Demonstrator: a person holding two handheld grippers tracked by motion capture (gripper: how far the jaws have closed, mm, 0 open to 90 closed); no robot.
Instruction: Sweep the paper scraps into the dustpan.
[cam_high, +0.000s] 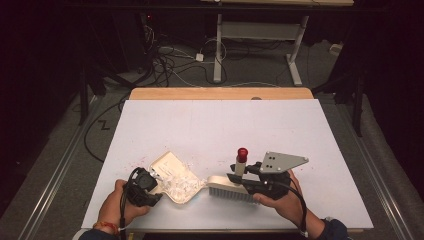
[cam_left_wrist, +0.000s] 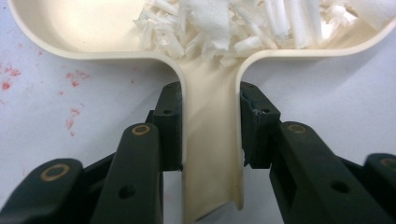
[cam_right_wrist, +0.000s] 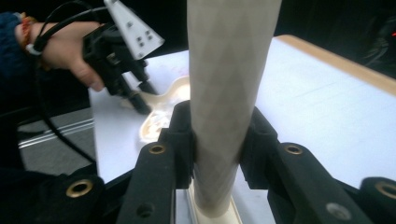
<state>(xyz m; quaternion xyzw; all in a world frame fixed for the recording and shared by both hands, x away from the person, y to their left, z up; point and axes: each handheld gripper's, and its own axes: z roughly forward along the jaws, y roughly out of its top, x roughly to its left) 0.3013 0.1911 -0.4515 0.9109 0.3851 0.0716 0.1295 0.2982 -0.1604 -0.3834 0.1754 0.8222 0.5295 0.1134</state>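
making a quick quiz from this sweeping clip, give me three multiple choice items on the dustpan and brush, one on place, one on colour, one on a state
1. Where do the white paper shreds lie?
A. inside the cream dustpan
B. under the brush's bristles
C. at the table's far edge

2. What colour is the cap on the end of the brush handle?
A. blue
B. red
C. green

3. How does the left gripper stand?
A. open above the dustpan
B. shut on nothing
C. shut on the dustpan's handle

Answers:
1. A, the left gripper view shows the shreds heaped in the pan's tray.
2. B, the high view shows a red tip on the upright handle, above the right gripper that clamps it.
3. C, both jaws press the cream handle's sides in the left gripper view.
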